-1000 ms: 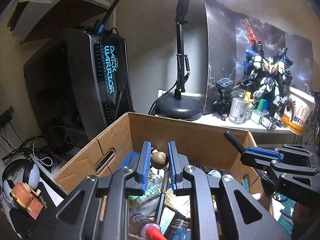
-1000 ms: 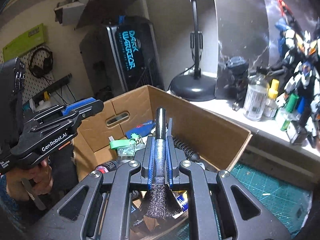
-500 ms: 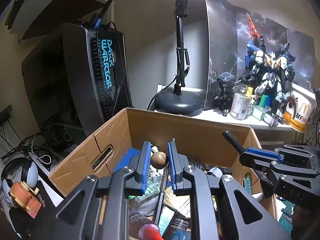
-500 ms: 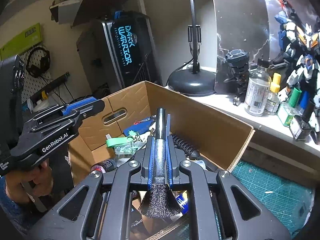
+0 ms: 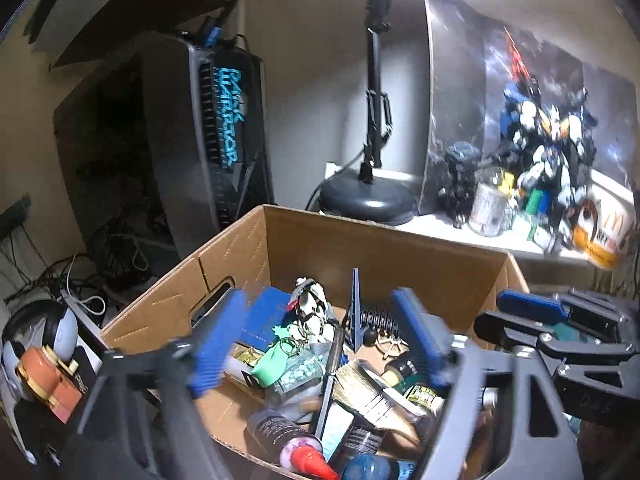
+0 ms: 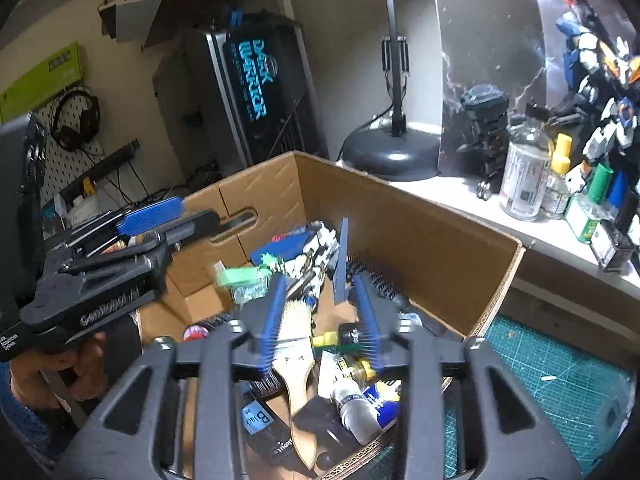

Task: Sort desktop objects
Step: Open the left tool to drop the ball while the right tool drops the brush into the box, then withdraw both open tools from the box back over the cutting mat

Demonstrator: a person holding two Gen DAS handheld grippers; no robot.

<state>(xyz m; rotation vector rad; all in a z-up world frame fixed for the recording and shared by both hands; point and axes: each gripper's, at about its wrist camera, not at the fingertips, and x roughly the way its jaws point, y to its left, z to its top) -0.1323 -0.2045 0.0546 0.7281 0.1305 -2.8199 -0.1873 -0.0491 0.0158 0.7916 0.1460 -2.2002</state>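
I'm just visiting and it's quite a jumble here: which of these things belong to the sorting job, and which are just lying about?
Part of the job:
- cardboard box
- paintbrush and bottles in it
- left gripper, jaws opening, nothing between them
- right gripper, jaws opening, nothing gripped

Just lying about:
- desk lamp
- computer tower
- robot model
- headphones

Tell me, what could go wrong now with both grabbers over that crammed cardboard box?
Both the left gripper and right gripper are opening with nothing between their jaws. The brown cardboard box is heaped, so loose pieces could roll out. The two grippers hang close together and might bump when pulling away.
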